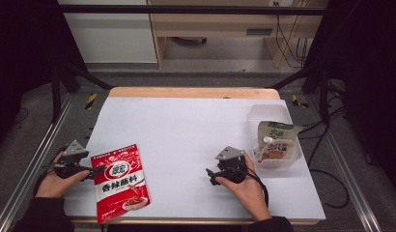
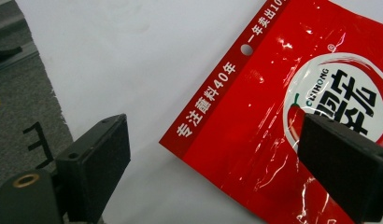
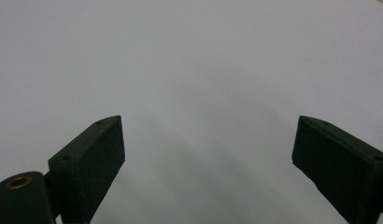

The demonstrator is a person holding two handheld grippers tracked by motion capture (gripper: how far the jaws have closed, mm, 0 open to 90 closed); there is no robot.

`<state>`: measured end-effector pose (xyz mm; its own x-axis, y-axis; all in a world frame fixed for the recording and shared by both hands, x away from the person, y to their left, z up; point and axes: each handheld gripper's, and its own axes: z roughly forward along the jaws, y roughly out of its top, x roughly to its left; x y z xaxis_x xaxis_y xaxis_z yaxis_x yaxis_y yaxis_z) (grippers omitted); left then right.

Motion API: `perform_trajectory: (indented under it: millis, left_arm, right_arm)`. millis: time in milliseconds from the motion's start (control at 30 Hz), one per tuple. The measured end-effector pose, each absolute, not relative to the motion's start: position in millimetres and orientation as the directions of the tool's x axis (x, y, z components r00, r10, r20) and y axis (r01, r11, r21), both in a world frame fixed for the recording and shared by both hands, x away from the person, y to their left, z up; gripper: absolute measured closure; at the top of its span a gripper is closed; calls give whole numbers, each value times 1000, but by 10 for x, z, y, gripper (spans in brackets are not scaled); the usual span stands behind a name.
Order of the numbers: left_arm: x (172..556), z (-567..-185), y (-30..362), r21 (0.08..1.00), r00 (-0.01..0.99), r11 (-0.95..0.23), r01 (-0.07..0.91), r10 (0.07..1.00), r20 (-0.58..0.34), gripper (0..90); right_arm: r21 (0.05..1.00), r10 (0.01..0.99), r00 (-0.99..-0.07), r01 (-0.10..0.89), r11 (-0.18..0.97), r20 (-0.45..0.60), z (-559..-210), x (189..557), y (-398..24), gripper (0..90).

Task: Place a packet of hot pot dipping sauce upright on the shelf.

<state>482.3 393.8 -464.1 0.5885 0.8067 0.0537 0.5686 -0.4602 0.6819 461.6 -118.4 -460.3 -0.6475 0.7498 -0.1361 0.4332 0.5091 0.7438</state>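
We see the left gripper with its 2 jaws spread wide at the upper-left corner of the red seasoning packet, which lies flat near the white table's front-left edge. The right gripper, jaws also wide apart, hovers over bare table beside a clear plastic tub holding a spouted pouch.

Dim surroundings, glare on red packet

The middle and far part of the table lie bare, open to either gripper. The red packet covers the near-left corner, just beside the left gripper. A clear tub holding a pouch blocks the right edge.
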Motion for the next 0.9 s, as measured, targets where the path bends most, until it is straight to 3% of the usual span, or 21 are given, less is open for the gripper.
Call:
perform_trajectory:
  millis: [900]
  left_arm:
    - [4827, -4651, 3880, 670, 635, -459, 583, 772, -24, 169]
  right_arm:
    - [741, 738, -661, 429, 517, -132, -4614, 4623, -1177, 100]
